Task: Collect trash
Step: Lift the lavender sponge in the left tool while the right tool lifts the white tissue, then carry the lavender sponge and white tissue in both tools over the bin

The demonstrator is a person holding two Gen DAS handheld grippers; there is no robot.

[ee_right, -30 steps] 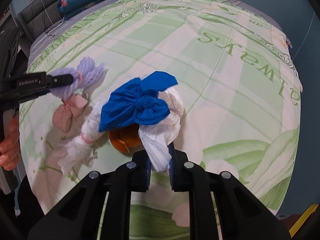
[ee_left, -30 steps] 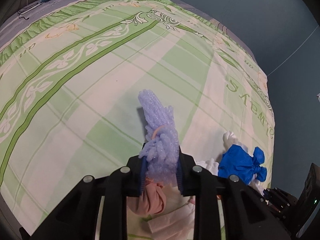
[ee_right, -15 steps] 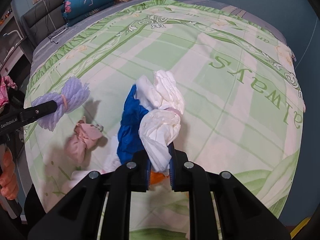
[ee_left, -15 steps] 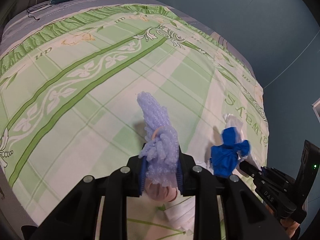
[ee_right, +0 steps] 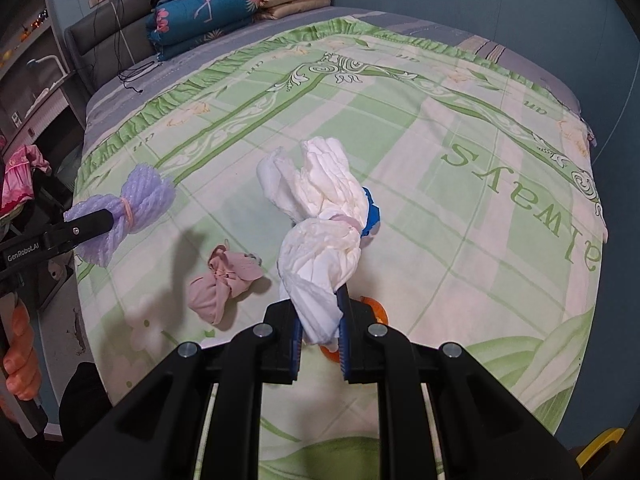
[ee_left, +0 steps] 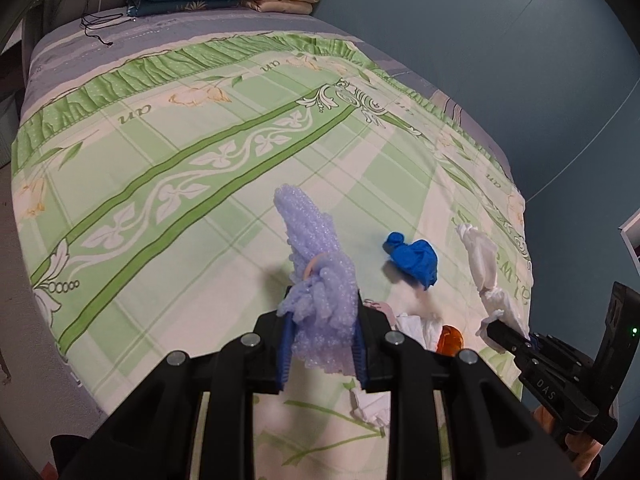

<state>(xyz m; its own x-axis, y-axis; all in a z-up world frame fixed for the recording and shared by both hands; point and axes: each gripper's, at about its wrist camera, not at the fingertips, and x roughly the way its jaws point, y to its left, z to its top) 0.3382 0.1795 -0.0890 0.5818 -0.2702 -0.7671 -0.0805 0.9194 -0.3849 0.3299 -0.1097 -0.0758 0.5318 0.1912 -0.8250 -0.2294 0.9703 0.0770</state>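
Note:
My left gripper [ee_left: 320, 344] is shut on a purple foam-net bundle [ee_left: 316, 268] tied with a rubber band, held above the bed; the same bundle [ee_right: 124, 212] shows at the left of the right wrist view. My right gripper [ee_right: 320, 332] is shut on a white tied paper bundle [ee_right: 320, 232], lifted off the bedspread; this bundle [ee_left: 486, 272] also hangs at the right in the left wrist view. On the bed lie a blue bundle [ee_left: 414, 258], a pink bundle [ee_right: 220, 284], an orange piece [ee_left: 450, 340] and white crumpled paper [ee_left: 372, 404].
A green patterned bedspread [ee_right: 460, 220] covers the bed. Folded quilts [ee_right: 224, 12] are stacked at the headboard, with a black cable [ee_right: 136, 74] near them. Blue walls stand beyond the bed's right side. A person's hand [ee_right: 20, 352] holds the left gripper's handle.
Both grippers have risen with their bundles. The white bundle came up off the blue one, which now lies alone on the bedspread. More of the bed and headboard shows.

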